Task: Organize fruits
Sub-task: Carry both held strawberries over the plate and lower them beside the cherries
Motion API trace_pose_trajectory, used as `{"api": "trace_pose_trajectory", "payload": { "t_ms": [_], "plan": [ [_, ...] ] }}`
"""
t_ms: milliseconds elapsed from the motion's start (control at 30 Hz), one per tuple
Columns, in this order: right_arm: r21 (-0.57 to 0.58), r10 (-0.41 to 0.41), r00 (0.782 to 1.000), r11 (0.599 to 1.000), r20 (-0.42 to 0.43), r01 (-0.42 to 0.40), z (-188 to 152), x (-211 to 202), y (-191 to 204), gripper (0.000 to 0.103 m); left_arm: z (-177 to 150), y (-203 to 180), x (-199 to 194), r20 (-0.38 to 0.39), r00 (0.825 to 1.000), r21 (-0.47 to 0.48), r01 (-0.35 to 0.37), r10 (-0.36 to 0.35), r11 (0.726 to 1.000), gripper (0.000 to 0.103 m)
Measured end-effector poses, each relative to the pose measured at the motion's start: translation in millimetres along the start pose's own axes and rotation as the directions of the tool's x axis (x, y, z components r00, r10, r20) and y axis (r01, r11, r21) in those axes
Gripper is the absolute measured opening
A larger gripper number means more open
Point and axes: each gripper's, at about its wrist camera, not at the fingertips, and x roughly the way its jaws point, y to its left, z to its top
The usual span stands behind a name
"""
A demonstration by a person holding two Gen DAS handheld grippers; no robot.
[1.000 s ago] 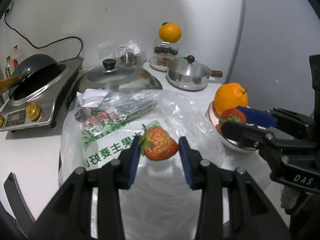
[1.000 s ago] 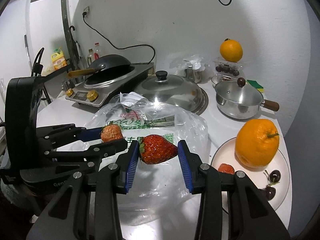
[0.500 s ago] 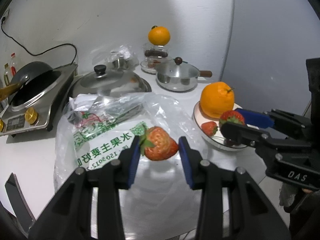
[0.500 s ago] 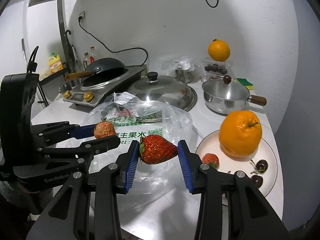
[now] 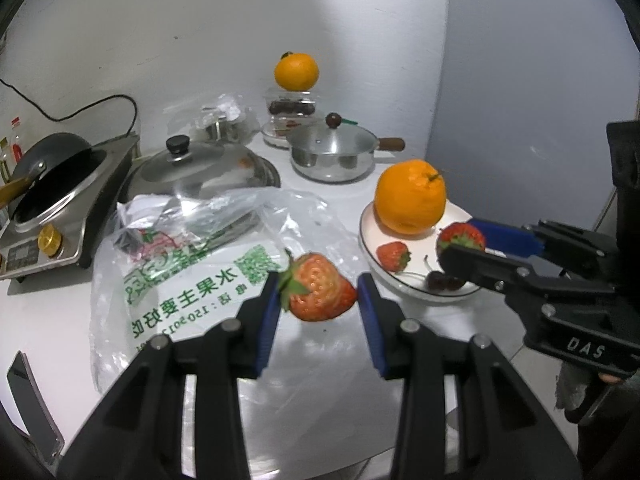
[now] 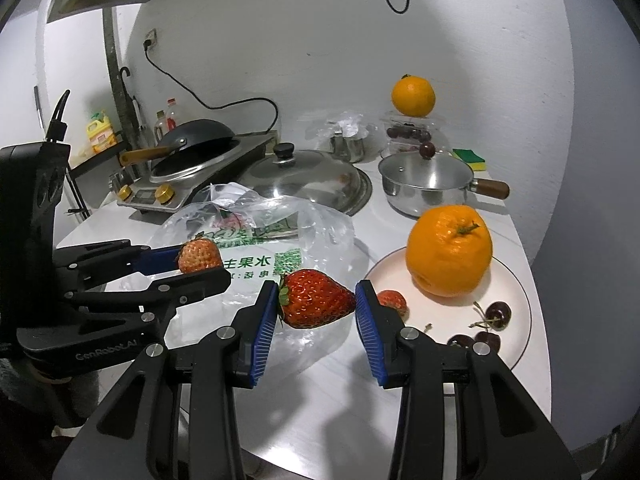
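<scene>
Claws angled downward above the table, left claw gripping pale strawberry, right claw gripping red strawberry.

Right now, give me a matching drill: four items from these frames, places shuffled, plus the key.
1. Paler orange-red strawberry
2. Big round orange with stem
3. Small round orange at the wall
4. Dark red cherries

A. on the clear plastic box
B. lying loose on the white plate
C. standing on the white plate
D. in the left claw

Pairs: 1-D, 2-C, 3-A, 4-B
</scene>
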Motion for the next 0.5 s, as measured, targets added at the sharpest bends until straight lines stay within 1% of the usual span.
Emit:
{"api": "trace_pose_trajectory", "payload": {
  "t_ms": [500],
  "plan": [
    [0.041,-0.031,0.999,0.999,-0.011,0.032,-9.9,-6.1,-30.1,0.042,4.3,-23.7,15.7,-0.026,0.999,0.029,0.027,-0.026,0.999,0.039]
  ]
}}
